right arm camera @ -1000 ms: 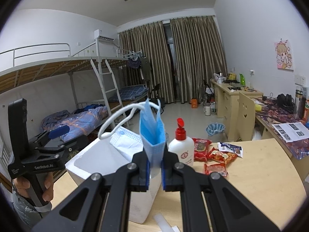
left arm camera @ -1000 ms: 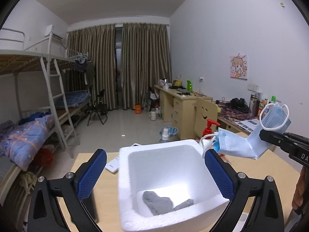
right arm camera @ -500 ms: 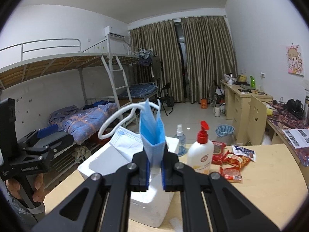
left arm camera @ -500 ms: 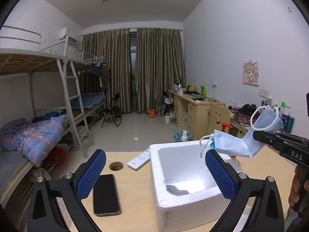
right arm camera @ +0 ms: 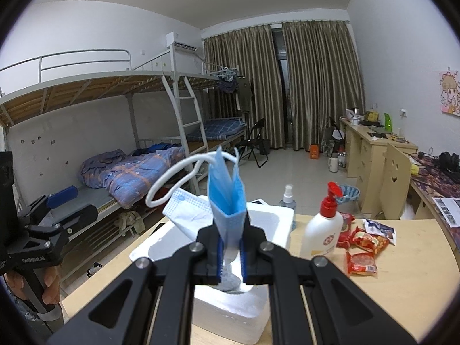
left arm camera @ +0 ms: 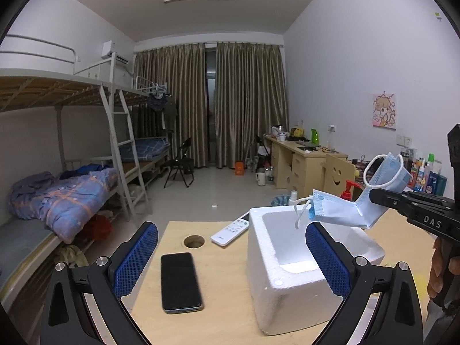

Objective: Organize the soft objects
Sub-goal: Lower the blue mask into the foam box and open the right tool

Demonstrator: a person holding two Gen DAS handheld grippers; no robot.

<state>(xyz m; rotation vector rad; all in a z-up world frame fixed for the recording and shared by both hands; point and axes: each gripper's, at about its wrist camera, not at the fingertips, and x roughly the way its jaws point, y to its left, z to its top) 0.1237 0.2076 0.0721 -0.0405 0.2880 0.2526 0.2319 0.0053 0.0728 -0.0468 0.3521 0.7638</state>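
Note:
My right gripper [right arm camera: 231,251] is shut on a folded blue face mask [right arm camera: 227,192] and holds it in the air just above the open white foam box [right arm camera: 267,215]. The mask [left arm camera: 342,215] and the box [left arm camera: 290,281] also show at the right of the left wrist view, with the right gripper [left arm camera: 373,198] reaching in from the right. A grey cloth [right arm camera: 230,279] lies inside the box. My left gripper [left arm camera: 231,253] is open and empty, low over the wooden table [left arm camera: 224,273], left of the box.
A black phone [left arm camera: 179,281], a white remote [left arm camera: 230,231] and a round cable hole [left arm camera: 194,241] lie on the table left of the box. A pump bottle [right arm camera: 323,230], a spray bottle [right arm camera: 287,198] and red snack packets [right arm camera: 362,247] stand right of it.
My left gripper has pulled back and to the left, away from the box, bringing the phone and remote into view. The right gripper still holds the mask over the box.

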